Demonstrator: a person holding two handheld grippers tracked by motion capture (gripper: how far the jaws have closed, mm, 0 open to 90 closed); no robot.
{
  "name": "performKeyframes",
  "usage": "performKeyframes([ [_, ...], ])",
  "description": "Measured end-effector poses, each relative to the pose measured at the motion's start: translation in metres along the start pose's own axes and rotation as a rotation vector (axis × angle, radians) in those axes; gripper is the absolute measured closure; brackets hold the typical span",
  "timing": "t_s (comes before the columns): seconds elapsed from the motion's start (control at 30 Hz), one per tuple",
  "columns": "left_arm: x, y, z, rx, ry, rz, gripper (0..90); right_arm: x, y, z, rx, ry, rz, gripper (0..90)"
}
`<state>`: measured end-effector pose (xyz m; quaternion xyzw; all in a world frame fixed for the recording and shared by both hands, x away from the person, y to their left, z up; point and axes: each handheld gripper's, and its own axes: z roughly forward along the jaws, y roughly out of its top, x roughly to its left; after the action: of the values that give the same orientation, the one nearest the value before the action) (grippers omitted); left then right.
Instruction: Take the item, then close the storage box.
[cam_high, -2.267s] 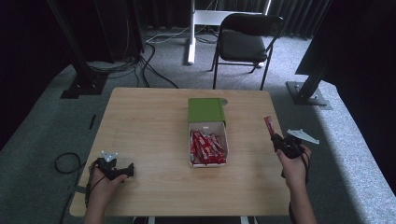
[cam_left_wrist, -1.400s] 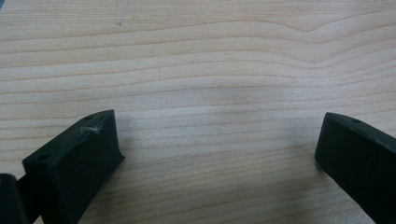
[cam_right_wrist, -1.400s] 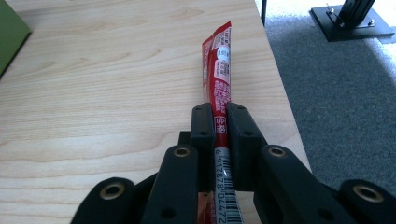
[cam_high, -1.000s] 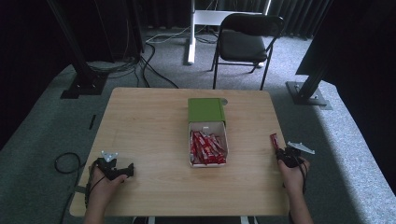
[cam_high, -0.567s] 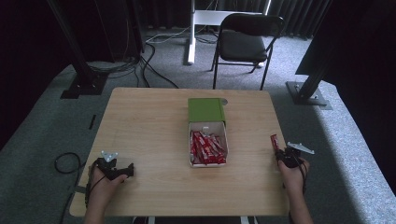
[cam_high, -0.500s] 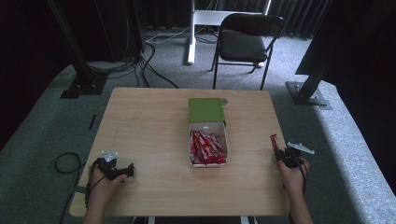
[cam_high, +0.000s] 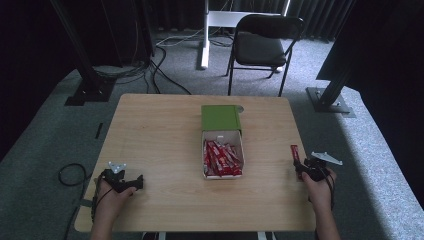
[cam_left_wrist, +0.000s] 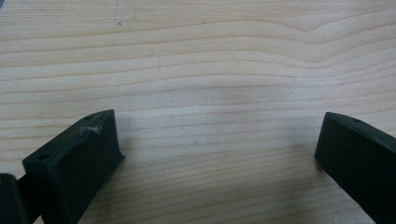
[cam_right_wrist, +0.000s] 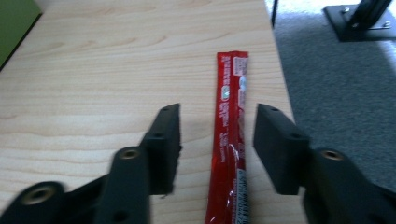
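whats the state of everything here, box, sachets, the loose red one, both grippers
green box: open, lid folded back flat on the table
red sachets: piled inside the box, filling it
loose red sachet: lying flat near the table's right edge, between the jaws, untouched
right gripper: open, jaws have just been opening, a gap on each side of the sachet
left gripper: open wide over bare wood, nothing between the jaws
folding chair: unfolded, vacant

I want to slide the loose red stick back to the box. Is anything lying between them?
No. In the high view, only bare table separates the red stick from the box.
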<state>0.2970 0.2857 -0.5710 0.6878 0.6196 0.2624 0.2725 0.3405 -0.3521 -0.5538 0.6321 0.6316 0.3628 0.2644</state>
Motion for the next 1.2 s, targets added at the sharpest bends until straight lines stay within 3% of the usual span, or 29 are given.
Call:
performKeyframes([
  [0.13, 0.0, 0.0, 0.0, 0.001, 0.0, 0.0, 0.8, 0.002, 0.002, -0.005, -0.014, 0.005, -0.015, 40.8],
  [0.17, 0.0, 0.0, 0.0, 0.001, 0.0, 0.0, 0.8, 0.003, 0.004, -0.007, -0.035, 0.026, -0.018, 32.9],
  [0.23, 0.0, 0.0, 0.0, 0.001, 0.0, 0.0, 0.8, 0.005, 0.005, -0.008, -0.055, 0.04, -0.043, 27.3],
  [0.37, 0.0, 0.0, 0.0, 0.0, -0.005, 0.006, 0.9, 0.01, 0.007, -0.011, -0.073, 0.07, -0.072, 23.3],
  [0.57, 0.001, -0.001, -0.001, -0.002, -0.017, 0.016, 0.9, 0.02, 0.005, -0.013, -0.072, 0.126, -0.085, 23.4],
  [0.77, 0.001, -0.001, 0.0, -0.004, -0.014, 0.011, 0.8, 0.034, -0.001, -0.009, -0.046, 0.188, -0.144, 22.9],
  [1.07, 0.001, -0.001, -0.001, -0.003, -0.011, 0.009, 0.9, 0.044, -0.013, -0.002, -0.005, 0.237, -0.2, 21.2],
  [1.2, -0.001, -0.001, -0.001, -0.005, -0.029, 0.035, 0.9, 0.047, -0.012, -0.003, -0.009, 0.253, -0.213, 21.2],
])
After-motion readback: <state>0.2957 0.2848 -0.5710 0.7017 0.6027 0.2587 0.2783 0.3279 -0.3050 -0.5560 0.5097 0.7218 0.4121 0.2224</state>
